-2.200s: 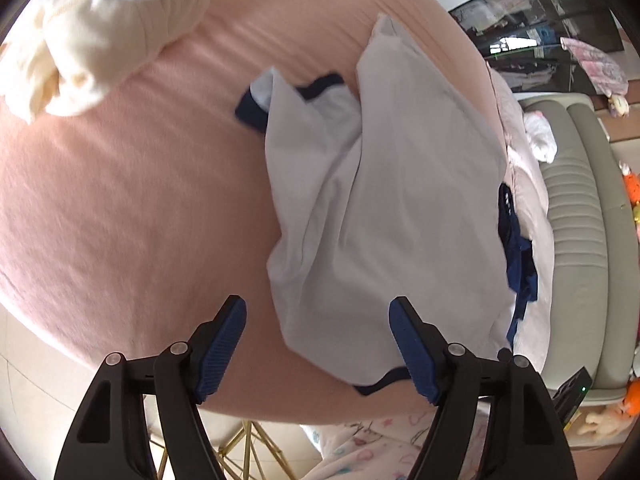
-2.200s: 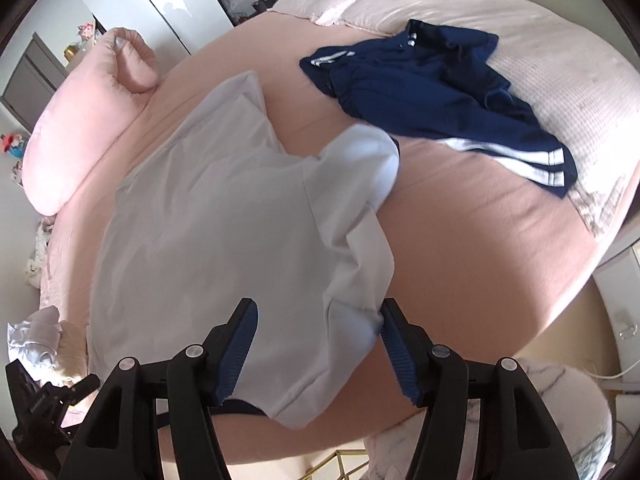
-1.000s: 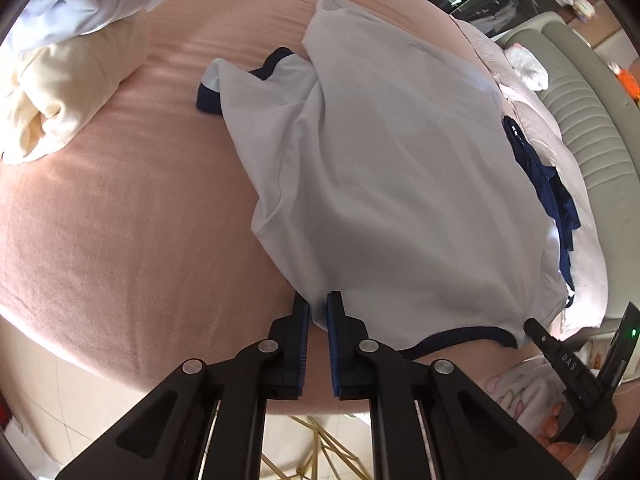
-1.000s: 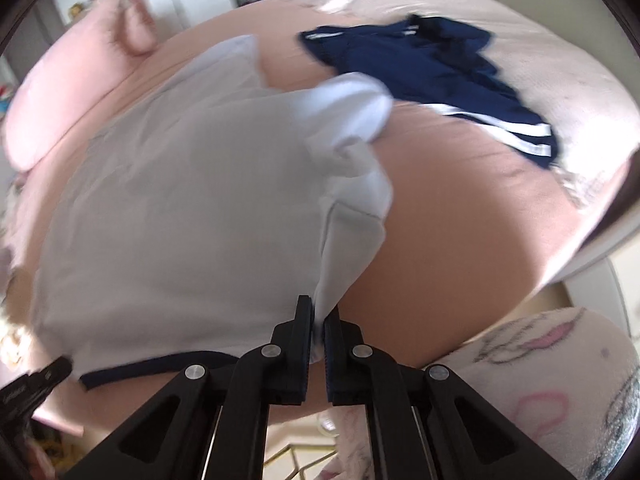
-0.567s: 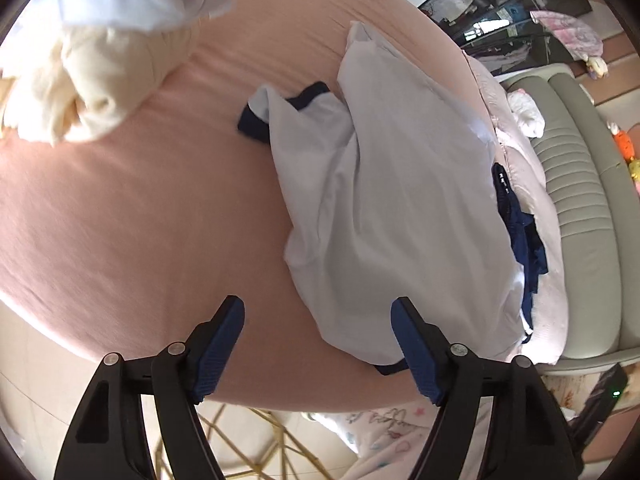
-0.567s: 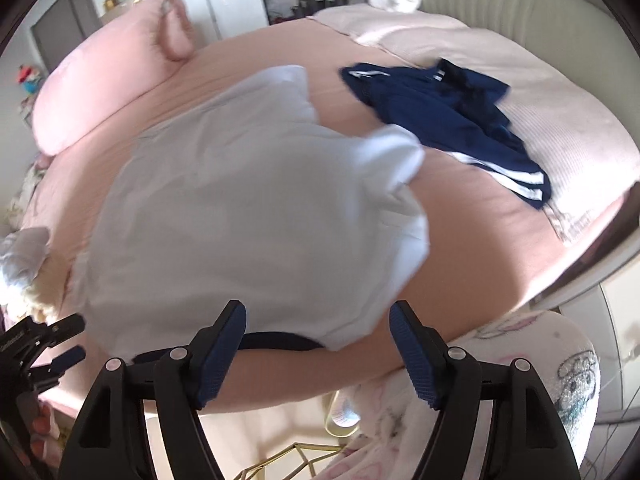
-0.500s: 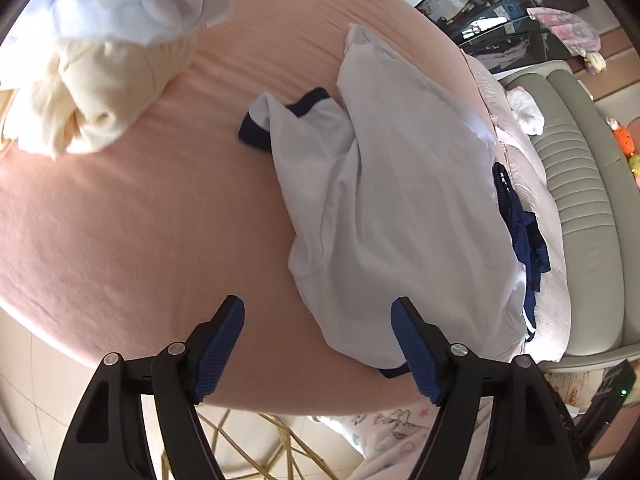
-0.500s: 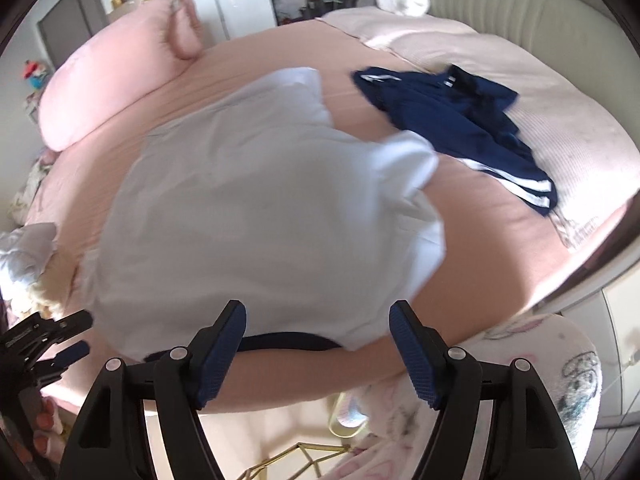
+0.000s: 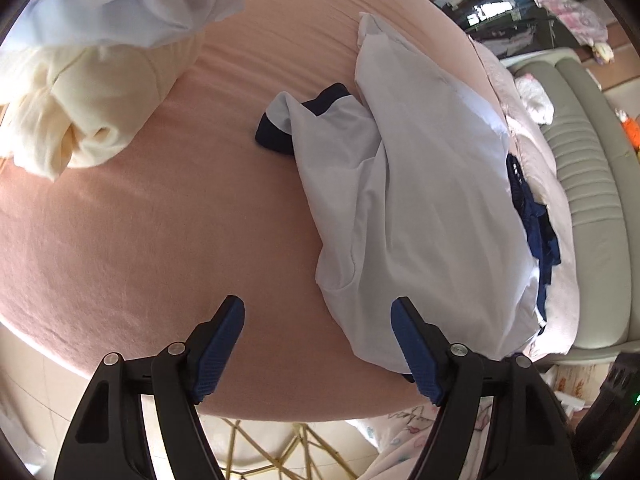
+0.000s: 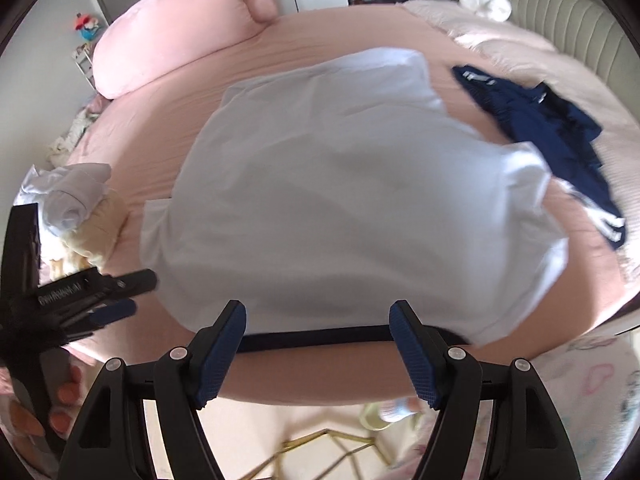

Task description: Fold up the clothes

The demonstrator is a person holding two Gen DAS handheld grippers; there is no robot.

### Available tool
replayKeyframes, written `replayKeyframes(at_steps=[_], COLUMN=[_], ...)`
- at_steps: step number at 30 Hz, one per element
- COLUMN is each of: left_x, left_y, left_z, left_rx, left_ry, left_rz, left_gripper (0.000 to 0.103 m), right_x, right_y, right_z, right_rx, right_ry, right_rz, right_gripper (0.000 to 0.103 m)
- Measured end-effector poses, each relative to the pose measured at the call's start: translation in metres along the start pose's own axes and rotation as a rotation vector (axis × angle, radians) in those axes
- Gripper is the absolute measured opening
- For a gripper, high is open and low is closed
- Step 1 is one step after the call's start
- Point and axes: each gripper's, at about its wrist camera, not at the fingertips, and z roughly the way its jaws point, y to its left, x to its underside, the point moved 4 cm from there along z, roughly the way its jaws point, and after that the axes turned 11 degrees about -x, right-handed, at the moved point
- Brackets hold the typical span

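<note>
Both sets of jaws released and empty: left gripper (image 9: 318, 344) above bare pink bed (image 9: 140, 220) beside the white shirt's (image 10: 352, 200) rumpled edge, right gripper (image 10: 318, 346) over its navy hem (image 10: 312, 336). Shirt spread near the bed's near edge, one sleeve (image 9: 304, 120) bunched, hem close to the drop. Risks: folding over that crumpled side and locking in creases; dragging the hem off the mattress; snagging the navy garment (image 10: 560, 128) touching the far sleeve; pinching bedsheet along with cloth.
</note>
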Motion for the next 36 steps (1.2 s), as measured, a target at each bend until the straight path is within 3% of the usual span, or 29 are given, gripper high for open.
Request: replayKeyframes(at_steps=[6,14,18,26,30,36], left_x=[-0.016,-0.035,-0.048,-0.048,-0.045,-0.045], left_y=[0.0,0.01,0.013,0.026,0.03,0.024], left_z=[0.003,0.0,0.0,0.012,0.011,0.013], left_rx=[0.045,0.137,0.185,0.227,0.261,0.234], left_ry=[0.03,0.009,-0.051,-0.047,-0.038,-0.014], left_rz=[-0.008,-0.112,-0.16,-0.215,-0.22,-0.145], left_gripper=[0.075,0.075,0.075,0.073,0.073,0.072], right_x=[-0.016,-0.024,-0.021,-0.006,0.008,0.017], right_y=[0.024,0.049,0.06,0.066,0.081,0.109], right_z=[0.016,0.033,0.039,0.043,0.037,0.048], right_rx=[-0.097,-0.116,-0.088,-0.194,-0.198,-0.144], right_ry=[0.017,0.021,0.04,-0.051,-0.143,-0.242], right_rz=[-0.013,-0.144,-0.209,-0.165,-0.254,-0.397], right_gripper=[0.074,0.074,0.074,0.074,0.074,0.074])
